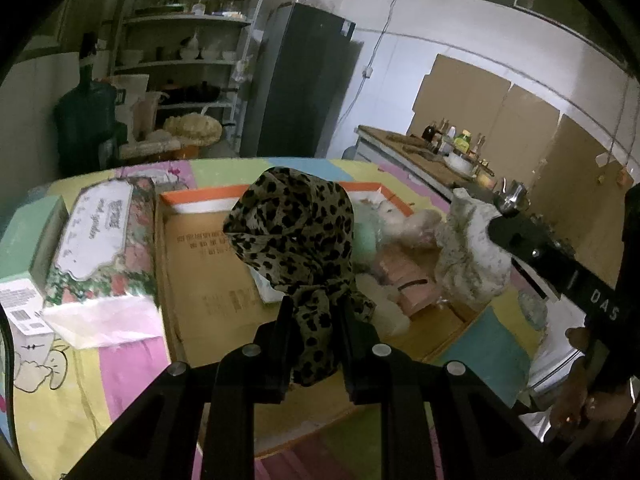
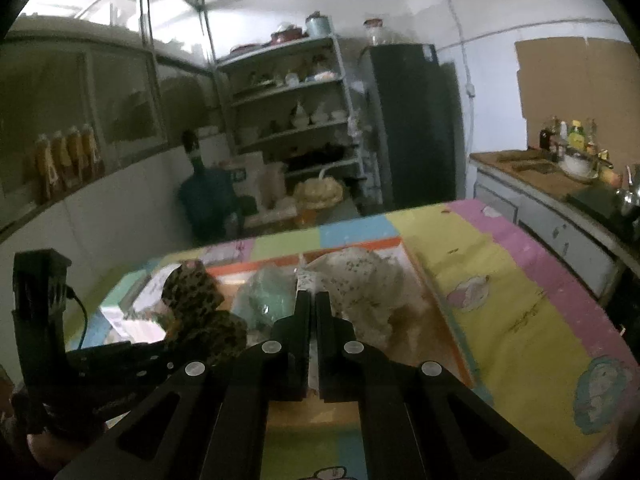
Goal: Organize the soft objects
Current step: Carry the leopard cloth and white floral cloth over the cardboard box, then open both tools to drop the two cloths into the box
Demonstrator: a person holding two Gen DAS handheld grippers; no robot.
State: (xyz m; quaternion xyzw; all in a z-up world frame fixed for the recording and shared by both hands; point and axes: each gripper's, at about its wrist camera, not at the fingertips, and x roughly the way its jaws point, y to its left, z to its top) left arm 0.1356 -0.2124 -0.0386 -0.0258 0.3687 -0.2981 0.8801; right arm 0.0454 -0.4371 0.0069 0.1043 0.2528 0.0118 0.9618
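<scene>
Left tool (image 1: pixel 312 312): clamped on leopard cloth (image 1: pixel 292 220), above box (image 1: pixel 200 272).
Right tool (image 2: pixel 312 300): closed, pinching white cloth (image 2: pixel 356 280).
Room: bare table (image 2: pixel 500 300) right of box.
Hidden: box floor partly covered.

An open orange-rimmed cardboard box (image 1: pixel 208 264) sits on the patchwork-covered worktop (image 1: pixel 120 364), a floral rectangular box (image 1: pixel 104 240) just left, tall dark fridge (image 1: pixel 304 80) behind.

Your left claw (image 1: pixel 312 312), matt black plastic with dull metal rivets, pinches a thin leopard-print cloth (image 1: pixel 292 220) that looks soft and lightly sheened; your right claw (image 2: pixel 312 300), same finish, nips a crumpled white speckled fabric (image 2: pixel 360 280). Under them you have a plain brown cardboard box (image 1: pixel 208 280), matt and printed, with a glossy orange rim. Your counter (image 2: pixel 500 300) wears a smooth pastel patchwork cover with a faint sheen.
</scene>
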